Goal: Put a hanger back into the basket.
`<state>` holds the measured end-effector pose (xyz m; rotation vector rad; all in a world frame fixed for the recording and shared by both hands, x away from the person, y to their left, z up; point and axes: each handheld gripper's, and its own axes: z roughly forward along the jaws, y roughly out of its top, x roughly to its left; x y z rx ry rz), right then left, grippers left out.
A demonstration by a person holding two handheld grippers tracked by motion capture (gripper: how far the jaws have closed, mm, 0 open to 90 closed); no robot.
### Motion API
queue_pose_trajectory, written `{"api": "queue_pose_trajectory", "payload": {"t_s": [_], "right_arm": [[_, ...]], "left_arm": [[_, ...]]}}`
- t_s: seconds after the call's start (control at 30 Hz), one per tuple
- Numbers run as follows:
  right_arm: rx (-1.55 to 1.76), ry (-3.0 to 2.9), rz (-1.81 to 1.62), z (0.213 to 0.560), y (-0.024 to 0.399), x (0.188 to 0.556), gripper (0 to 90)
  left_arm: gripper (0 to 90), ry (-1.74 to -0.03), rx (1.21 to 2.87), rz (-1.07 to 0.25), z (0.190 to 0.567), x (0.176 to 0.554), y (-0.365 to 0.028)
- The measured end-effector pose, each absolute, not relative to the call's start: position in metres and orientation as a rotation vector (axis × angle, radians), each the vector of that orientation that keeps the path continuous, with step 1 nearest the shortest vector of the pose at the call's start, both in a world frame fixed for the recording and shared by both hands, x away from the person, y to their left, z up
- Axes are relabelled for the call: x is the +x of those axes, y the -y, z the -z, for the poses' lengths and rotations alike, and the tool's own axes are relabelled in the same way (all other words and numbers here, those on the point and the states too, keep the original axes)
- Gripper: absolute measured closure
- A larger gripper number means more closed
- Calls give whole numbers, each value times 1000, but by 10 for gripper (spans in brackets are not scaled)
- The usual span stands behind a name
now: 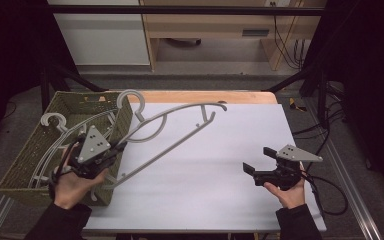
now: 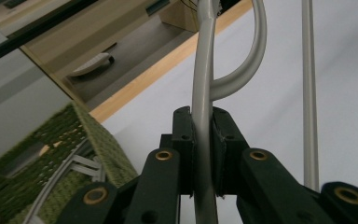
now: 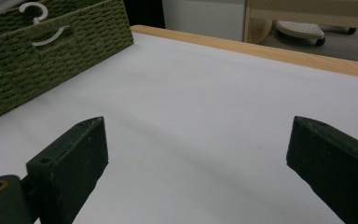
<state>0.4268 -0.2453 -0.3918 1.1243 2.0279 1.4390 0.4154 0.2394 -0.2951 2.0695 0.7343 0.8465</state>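
The left gripper (image 2: 203,154) clamps the curved arm of a grey hanger (image 1: 172,131), which is tilted, one end over the green woven basket (image 1: 22,162) and the other above the white table (image 1: 220,190). The right gripper (image 1: 261,161) stands spread wide and empty, well apart from it.

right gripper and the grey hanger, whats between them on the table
Nothing: in the high view, bare white table lies between the open right gripper and the hanger.

Left gripper (image 2: 203,154) clamped on a grey hanger (image 2: 204,88)

Its arm rises between the jaws; green woven basket (image 2: 51,154) at lower left, white table (image 2: 345,79) beyond.
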Motion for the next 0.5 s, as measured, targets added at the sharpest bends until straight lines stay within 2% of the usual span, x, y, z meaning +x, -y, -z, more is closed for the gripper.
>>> {"api": "queue_pose_trajectory", "payload": {"t_s": [0.5], "right_arm": [[1122, -2020, -1438, 392, 247, 427, 40]], "left_arm": [[813, -862, 2011, -945, 271, 436, -300]]}}
